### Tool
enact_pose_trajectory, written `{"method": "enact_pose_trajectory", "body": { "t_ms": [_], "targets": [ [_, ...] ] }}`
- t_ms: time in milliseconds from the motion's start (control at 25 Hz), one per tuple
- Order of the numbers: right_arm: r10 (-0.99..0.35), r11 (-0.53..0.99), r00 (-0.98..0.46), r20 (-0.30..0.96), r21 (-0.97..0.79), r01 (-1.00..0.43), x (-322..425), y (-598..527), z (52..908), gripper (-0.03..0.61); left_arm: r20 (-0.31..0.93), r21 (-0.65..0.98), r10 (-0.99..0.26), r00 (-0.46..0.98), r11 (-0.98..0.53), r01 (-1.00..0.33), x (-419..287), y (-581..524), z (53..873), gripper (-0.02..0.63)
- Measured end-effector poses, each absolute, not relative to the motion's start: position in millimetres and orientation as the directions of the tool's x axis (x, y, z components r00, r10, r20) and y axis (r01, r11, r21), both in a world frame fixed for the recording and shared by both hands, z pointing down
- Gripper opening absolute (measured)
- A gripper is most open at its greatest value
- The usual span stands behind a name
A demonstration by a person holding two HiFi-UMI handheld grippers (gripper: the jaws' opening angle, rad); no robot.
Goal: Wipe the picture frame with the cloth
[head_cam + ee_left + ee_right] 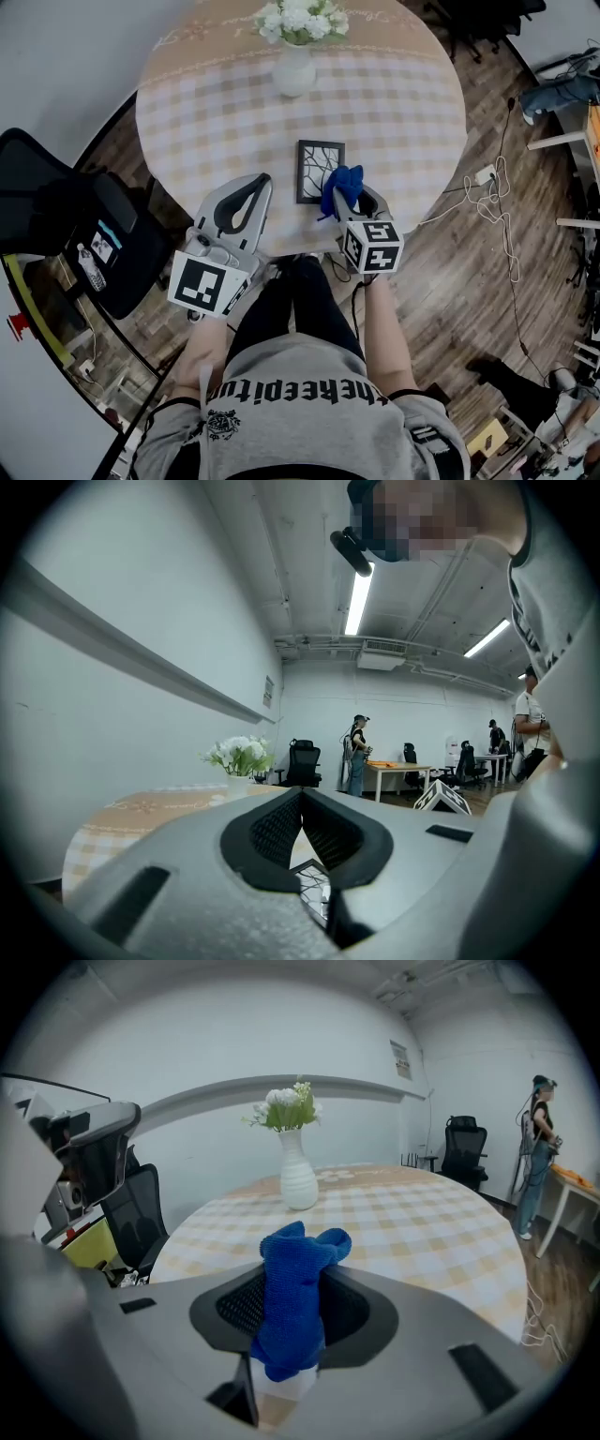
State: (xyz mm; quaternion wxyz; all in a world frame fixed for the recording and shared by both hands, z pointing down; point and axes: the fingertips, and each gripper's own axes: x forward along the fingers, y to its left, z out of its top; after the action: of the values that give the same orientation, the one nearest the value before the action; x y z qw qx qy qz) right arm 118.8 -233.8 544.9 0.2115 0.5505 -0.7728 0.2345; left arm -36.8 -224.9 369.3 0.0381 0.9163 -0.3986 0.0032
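The right gripper [349,195] is clamping the blue cloth [295,1288] between its jaws, with a wad poking past the tips. The picture frame [321,171] is lying flat on the bench [403,103], at the cloth's 11 o'clock. The left gripper [260,183] is hovering at the frame's 8 o'clock, jaws together on nothing. A good wipe is probably calling for light strokes, with the left jaws bracing the frame's edge.

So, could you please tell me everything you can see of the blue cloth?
The blue cloth is a soft, fuzzy-looking rag, bunched and folded, pinched upright between the shut jaws of the right gripper, ends poking above and below. It hangs over the right edge of the picture frame; contact cannot be told.
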Motion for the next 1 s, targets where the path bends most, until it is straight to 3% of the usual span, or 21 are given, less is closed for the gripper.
{"method": "enact_pose_trajectory", "body": {
  "t_ms": [1000],
  "targets": [
    [-0.913, 0.241, -0.261, 0.313, -0.101, -0.965, 106, -176, 422, 0.14, -0.025, 0.009, -0.682, 0.731, -0.731, -0.682, -45, -168, 328, 0.015]
  ]
}}
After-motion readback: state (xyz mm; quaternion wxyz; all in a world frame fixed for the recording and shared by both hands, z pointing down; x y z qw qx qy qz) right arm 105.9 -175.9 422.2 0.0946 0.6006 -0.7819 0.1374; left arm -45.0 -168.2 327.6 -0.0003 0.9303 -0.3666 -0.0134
